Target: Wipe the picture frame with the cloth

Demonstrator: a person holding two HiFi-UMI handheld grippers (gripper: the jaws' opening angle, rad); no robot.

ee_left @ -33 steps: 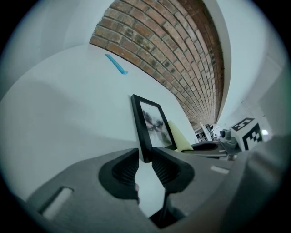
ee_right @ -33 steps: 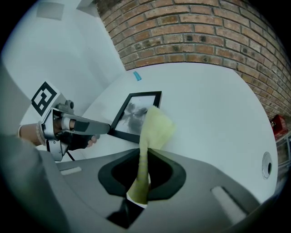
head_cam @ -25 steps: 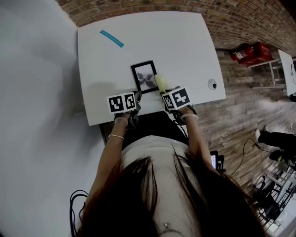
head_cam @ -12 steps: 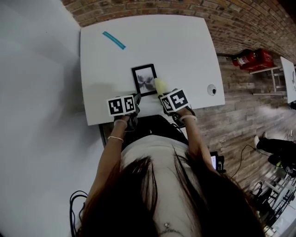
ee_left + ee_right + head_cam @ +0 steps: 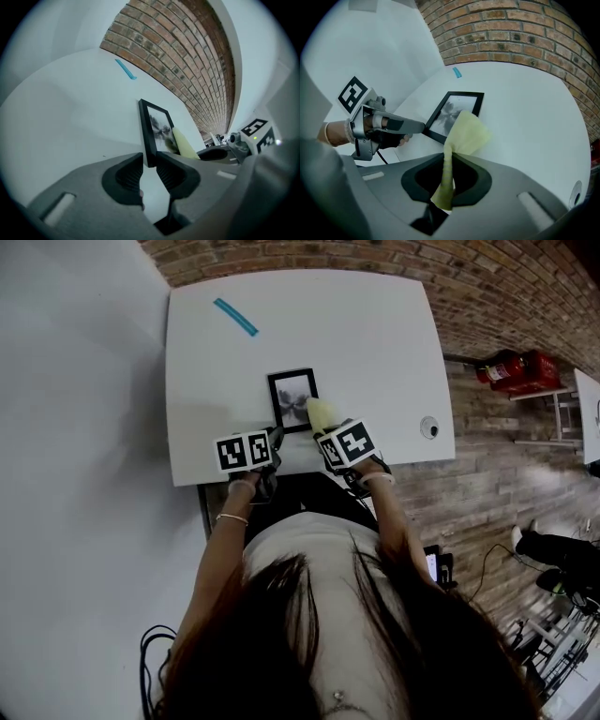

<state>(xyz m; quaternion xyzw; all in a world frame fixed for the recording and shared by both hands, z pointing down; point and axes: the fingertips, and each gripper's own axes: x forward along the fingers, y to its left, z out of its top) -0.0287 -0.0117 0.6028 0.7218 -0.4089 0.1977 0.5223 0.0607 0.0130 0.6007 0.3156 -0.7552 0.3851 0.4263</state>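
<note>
A black picture frame (image 5: pixel 292 397) with a grey print lies on the white table (image 5: pixel 375 343) near its front edge. My left gripper (image 5: pixel 275 435) is shut on the frame's near left corner; in the left gripper view the frame's edge (image 5: pixel 147 136) runs in between the pads. My right gripper (image 5: pixel 449 161) is shut on a pale yellow cloth (image 5: pixel 465 133). The cloth's free end rests on the frame's near right part (image 5: pixel 457 105). In the head view the cloth (image 5: pixel 318 412) overlaps the frame's lower right corner, just ahead of the right gripper (image 5: pixel 324 428).
A light blue strip (image 5: pixel 232 317) lies at the table's far left. A small round white object (image 5: pixel 429 427) sits at the right edge. Brick wall runs behind the table, and red items (image 5: pixel 514 364) stand on the brick-pattern floor to the right.
The cloth has edged a little to the left, from beside the frame's right edge onto its near right corner. The left gripper keeps its hold on the frame.
</note>
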